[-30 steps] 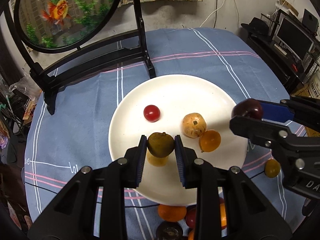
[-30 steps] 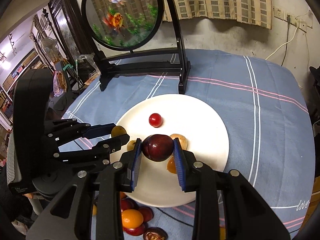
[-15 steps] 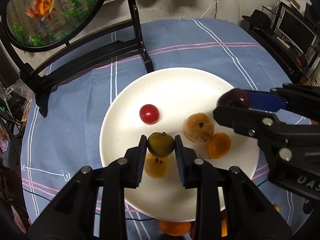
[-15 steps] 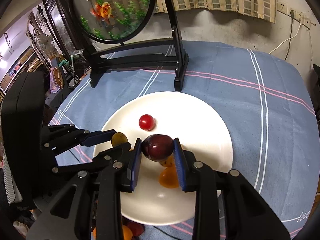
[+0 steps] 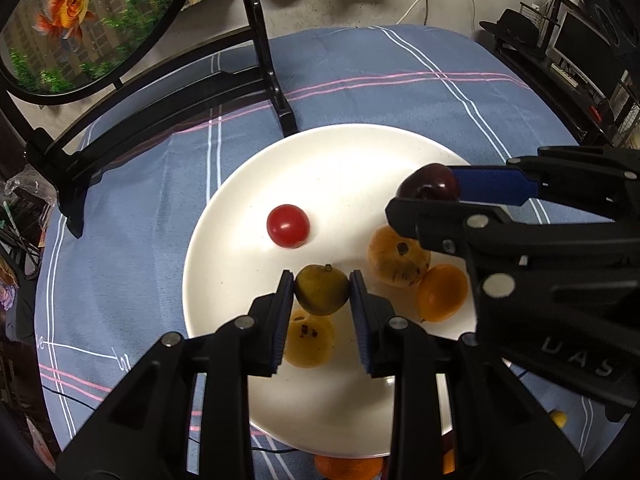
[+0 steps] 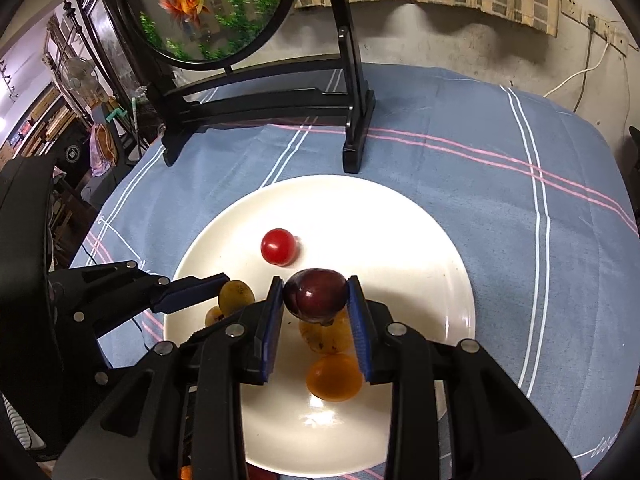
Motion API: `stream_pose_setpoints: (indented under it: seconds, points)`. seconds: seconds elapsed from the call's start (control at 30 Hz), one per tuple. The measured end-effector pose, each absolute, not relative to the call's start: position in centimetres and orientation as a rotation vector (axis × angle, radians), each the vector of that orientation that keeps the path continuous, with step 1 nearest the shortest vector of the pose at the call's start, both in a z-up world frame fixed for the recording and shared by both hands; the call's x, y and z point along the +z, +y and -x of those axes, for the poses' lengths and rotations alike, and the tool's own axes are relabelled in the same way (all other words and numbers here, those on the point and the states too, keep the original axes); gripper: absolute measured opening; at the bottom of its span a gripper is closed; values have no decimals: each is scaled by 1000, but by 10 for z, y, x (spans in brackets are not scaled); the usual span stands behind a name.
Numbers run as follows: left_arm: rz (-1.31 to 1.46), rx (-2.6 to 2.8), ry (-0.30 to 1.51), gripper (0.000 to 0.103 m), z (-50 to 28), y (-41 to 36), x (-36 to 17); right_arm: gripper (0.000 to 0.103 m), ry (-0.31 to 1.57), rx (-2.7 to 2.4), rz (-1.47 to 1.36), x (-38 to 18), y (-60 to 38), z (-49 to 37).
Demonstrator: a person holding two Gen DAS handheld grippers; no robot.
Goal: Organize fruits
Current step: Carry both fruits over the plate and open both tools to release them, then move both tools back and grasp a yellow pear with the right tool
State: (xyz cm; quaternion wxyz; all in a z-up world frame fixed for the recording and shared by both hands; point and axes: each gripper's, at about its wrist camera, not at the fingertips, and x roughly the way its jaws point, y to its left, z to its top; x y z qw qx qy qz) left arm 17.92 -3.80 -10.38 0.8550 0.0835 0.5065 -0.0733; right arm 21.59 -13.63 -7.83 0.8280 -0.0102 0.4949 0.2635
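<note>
My left gripper (image 5: 322, 292) is shut on a yellow-green fruit (image 5: 321, 289) and holds it above the near part of the white plate (image 5: 344, 156). My right gripper (image 6: 316, 298) is shut on a dark red plum (image 6: 316, 293) above the plate (image 6: 432, 248); the plum also shows in the left wrist view (image 5: 430, 187). On the plate lie a red cherry tomato (image 5: 288, 226), a spotted yellow fruit (image 5: 309, 342), a tan spotted fruit (image 5: 396, 258) and a small orange (image 5: 442, 298).
A round goldfish screen (image 6: 208, 4) on a black stand (image 6: 356, 120) rises just behind the plate. Loose fruits lie on the blue cloth at the plate's near edge, among them an orange (image 5: 348, 468) and a yellow one (image 5: 558, 418). Shelves and a monitor (image 5: 576, 48) stand right.
Both grippers have moved forward over the plate with their fruits still held. The plate and stand now appear nearer, and the loose fruits have slipped toward the bottom edge.
</note>
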Motion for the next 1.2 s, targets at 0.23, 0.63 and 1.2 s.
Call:
stream_pose_setpoints:
  seconds: [0.23,0.63,1.2]
  points:
    - [-188,-148,1031,61,-173,-40,-94,37,1049,534,5,-71,-146,-216]
    - [-177,-146,933,61,-137,-36,-41,37,908,527,-31,6,-180,-172]
    - [-149,-162,988,68,3,35,-74,60,949,490,-36,-35,-236,7]
